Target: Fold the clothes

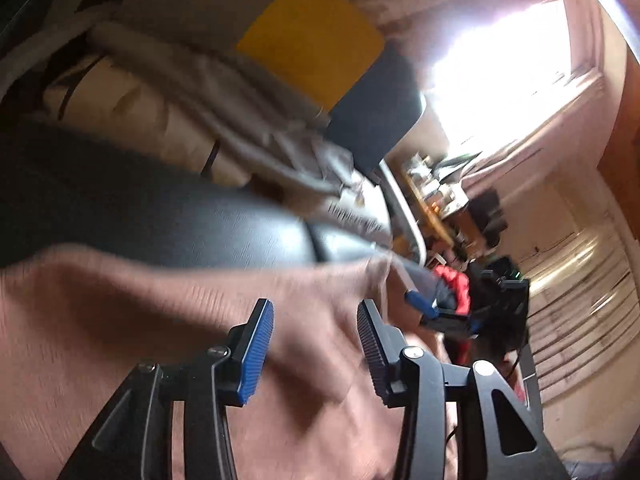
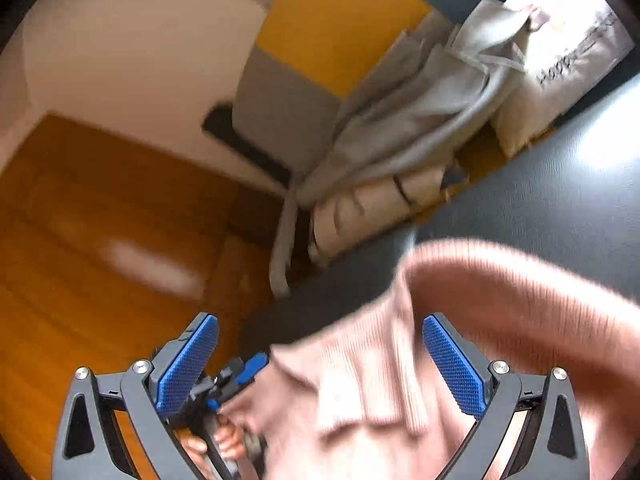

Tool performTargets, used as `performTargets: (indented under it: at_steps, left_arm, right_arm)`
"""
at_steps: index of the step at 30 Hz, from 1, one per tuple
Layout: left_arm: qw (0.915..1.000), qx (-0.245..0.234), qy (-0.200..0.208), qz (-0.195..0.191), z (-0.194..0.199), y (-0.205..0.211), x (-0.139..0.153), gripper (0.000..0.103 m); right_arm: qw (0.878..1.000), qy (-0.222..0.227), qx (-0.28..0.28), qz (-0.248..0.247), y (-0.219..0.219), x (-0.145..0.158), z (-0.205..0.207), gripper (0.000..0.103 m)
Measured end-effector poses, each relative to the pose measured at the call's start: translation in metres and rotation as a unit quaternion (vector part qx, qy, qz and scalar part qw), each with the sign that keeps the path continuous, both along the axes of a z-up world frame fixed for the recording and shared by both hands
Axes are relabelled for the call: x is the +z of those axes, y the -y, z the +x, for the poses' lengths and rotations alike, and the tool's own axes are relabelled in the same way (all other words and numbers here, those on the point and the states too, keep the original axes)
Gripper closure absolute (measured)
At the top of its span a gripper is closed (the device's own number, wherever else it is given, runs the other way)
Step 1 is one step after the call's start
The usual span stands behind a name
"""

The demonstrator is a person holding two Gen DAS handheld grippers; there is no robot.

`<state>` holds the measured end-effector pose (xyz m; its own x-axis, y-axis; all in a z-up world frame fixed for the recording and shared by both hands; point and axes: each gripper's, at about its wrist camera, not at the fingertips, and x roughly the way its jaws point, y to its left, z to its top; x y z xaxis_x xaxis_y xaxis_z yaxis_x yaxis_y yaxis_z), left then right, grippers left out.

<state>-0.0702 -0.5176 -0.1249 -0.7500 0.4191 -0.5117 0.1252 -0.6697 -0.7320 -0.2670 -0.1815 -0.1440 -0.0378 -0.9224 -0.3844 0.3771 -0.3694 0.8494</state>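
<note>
A dark leathery surface (image 2: 540,208), possibly a sofa seat or worktop, fills the right wrist view from 1 to 4 o'clock and carries the pink ribbed knit garment (image 2: 400,380), which lies bunched at 5 o'clock there and spreads across the lower half of the left wrist view (image 1: 140,320). Orange wooden floor (image 2: 80,260) takes the 8 to 9 o'clock part of the right view. Beyond the dark surface, at 1 o'clock, lie a rumpled grey garment (image 2: 420,120), a pale cushion with lettering (image 2: 568,68) and a yellow panel (image 2: 340,20). In the left view a blown-out bright window (image 1: 500,80) sits at 2 o'clock.

Both views are motion-blurred, so the knit's edges and the clutter at 3 o'clock in the left view are hard to read.

The left hand-held gripper (image 1: 316,348) stands released, fingers apart over the knit, gripping nothing. The right hand-held gripper (image 2: 320,364) is spread wide, with a fold of the knit between its blue pads but untouched by them. A hand (image 2: 224,440) shows at 7 o'clock beneath it; in the left view, a red-and-black gloved hand (image 1: 456,288) holds the other tool at 4 o'clock.
</note>
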Motion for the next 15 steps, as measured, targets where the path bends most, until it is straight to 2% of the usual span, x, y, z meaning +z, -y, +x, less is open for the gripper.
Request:
performTargets:
  at_steps: [3, 6, 8, 10, 11, 13, 15]
  left_arm:
    - [0.9993, 0.001, -0.013, 0.035, -0.01, 0.002, -0.007, 0.055]
    - [0.9973, 0.001, -0.026, 0.069, -0.019, 0.005, -0.015, 0.053]
    - [0.9951, 0.001, -0.034, 0.093, -0.026, 0.006, -0.02, 0.051]
    - [0.9924, 0.002, -0.043, 0.116, -0.032, 0.008, -0.025, 0.051]
    - [0.9908, 0.002, -0.047, 0.127, -0.035, 0.008, -0.027, 0.051]
    - [0.9871, 0.002, -0.056, 0.15, -0.042, 0.01, -0.032, 0.051]
    - [0.9829, 0.043, -0.08, 0.161, -0.046, 0.029, -0.024, 0.05]
  right_arm:
    - [0.999, 0.01, 0.029, 0.02, 0.006, -0.02, 0.007, 0.0]
    - [0.999, 0.024, 0.034, 0.034, 0.019, -0.039, 0.007, 0.0]
    - [0.996, 0.048, 0.069, 0.04, 0.037, -0.05, 0.007, 0.0]
    - [0.993, 0.047, 0.099, 0.039, 0.054, -0.052, 0.01, 0.0]
    - [0.992, 0.049, 0.11, 0.026, 0.061, -0.052, 0.008, 0.0]
    - [0.99, 0.081, 0.117, -0.027, 0.07, -0.05, -0.002, 0.0]
    - [0.99, 0.089, 0.077, -0.073, 0.067, -0.037, -0.017, 0.0]
